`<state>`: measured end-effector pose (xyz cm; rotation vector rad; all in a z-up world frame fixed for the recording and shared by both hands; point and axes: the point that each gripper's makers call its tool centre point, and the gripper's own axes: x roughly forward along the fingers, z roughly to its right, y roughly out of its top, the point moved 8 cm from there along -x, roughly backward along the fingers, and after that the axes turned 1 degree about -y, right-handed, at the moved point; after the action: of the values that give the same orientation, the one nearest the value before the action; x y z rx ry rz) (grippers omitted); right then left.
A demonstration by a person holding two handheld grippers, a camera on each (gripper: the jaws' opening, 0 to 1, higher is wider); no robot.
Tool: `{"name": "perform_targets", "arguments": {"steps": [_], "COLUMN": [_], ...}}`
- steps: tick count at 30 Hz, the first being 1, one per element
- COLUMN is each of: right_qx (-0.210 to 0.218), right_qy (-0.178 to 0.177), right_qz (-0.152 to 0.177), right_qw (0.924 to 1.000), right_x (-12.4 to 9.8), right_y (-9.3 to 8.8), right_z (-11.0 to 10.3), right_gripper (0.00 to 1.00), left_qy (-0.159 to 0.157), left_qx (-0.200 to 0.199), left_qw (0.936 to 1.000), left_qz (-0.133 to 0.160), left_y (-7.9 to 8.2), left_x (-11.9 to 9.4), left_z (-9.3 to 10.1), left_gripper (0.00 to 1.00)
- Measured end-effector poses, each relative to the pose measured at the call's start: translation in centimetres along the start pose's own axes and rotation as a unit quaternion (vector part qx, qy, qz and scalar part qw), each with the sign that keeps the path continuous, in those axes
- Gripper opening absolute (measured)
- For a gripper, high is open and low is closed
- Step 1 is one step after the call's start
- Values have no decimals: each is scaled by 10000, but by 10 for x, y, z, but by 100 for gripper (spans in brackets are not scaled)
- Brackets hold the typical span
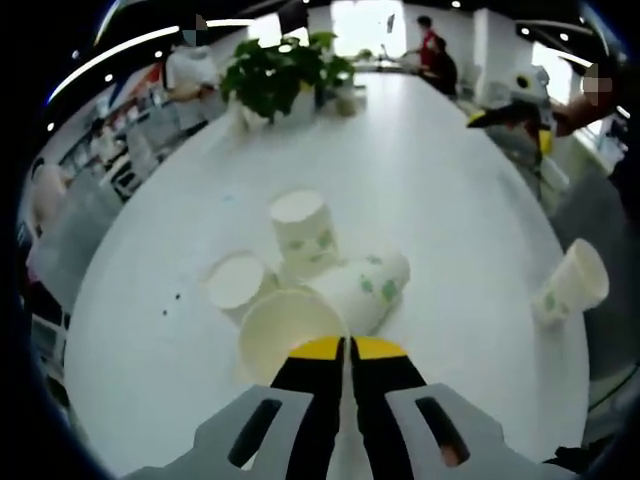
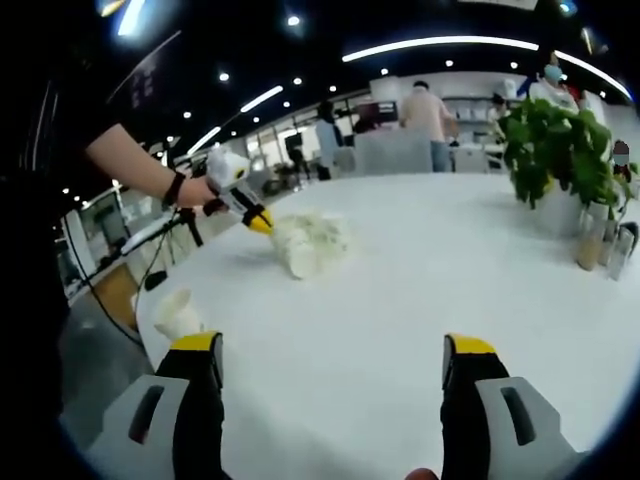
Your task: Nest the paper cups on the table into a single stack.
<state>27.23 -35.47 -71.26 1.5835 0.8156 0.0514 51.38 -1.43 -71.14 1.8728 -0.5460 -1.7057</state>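
Note:
Several white paper cups with green print sit in a cluster on the white table (image 1: 430,170). One stands upside down (image 1: 303,233), another (image 1: 238,283) is to its left, and a third lies on its side (image 1: 365,288) with its mouth toward me. My left gripper (image 1: 348,347) is shut on that lying cup's rim. A separate cup (image 1: 572,285) lies near the right table edge. In the right gripper view the cluster (image 2: 308,243) is far ahead with the left gripper (image 2: 252,217) touching it, and the lone cup (image 2: 180,315) is close by. My right gripper (image 2: 334,350) is open and holds nothing.
A potted plant (image 1: 282,70) stands further along the table, also seen with small bottles (image 2: 602,240) beside the plant (image 2: 558,145). People stand and sit at the far end. A person's arm (image 2: 140,165) holds the left gripper. Chairs line the table edges.

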Motion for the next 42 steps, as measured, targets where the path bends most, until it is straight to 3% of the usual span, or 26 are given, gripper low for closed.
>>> {"name": "perform_targets", "arguments": {"steps": [42], "right_qx": [4], "right_qy": [-33], "right_qz": [217], "right_qw": [9998], "right_x": [-10], "right_y": [7], "right_z": [-12], "right_gripper": [89], "left_qy": [167], "left_qx": [12], "left_qw": [9998], "left_qz": [-136], "left_y": [3], "left_x": [-37], "left_z": [17], "left_gripper": [0]}}
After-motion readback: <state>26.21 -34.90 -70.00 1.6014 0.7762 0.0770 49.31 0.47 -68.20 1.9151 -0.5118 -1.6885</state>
